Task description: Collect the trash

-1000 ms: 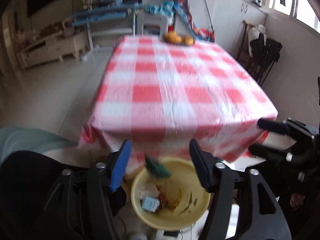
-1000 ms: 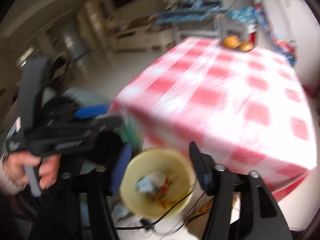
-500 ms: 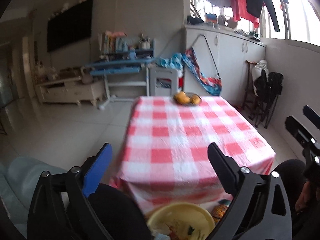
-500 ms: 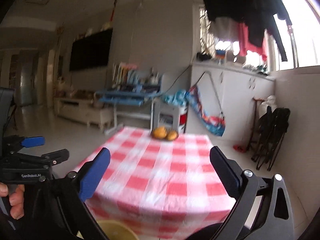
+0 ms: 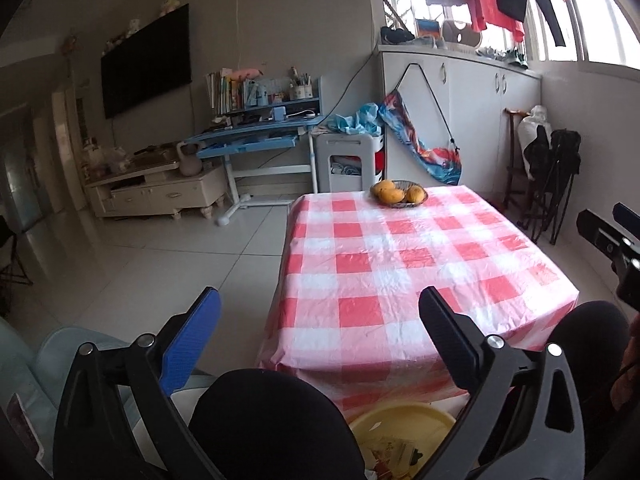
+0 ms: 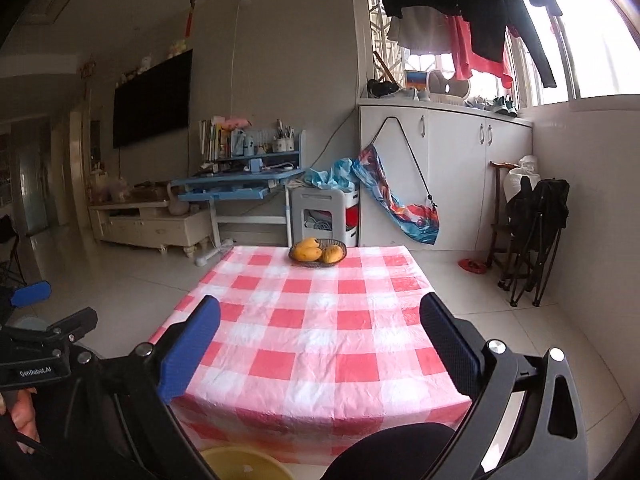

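Both the left gripper (image 5: 320, 312) and right gripper (image 6: 320, 316) gape empty; any scrap maybe hidden beyond the yellow basin (image 5: 400, 420) gets missed.

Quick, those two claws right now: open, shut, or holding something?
Left claw: open, nothing between its fingers; it has just been opening.
Right claw: open, nothing held; it has just been opening too.

Daylight glaring through the window (image 6: 592, 52), dim room interior, sharp focus, fisheye-curved dark corners
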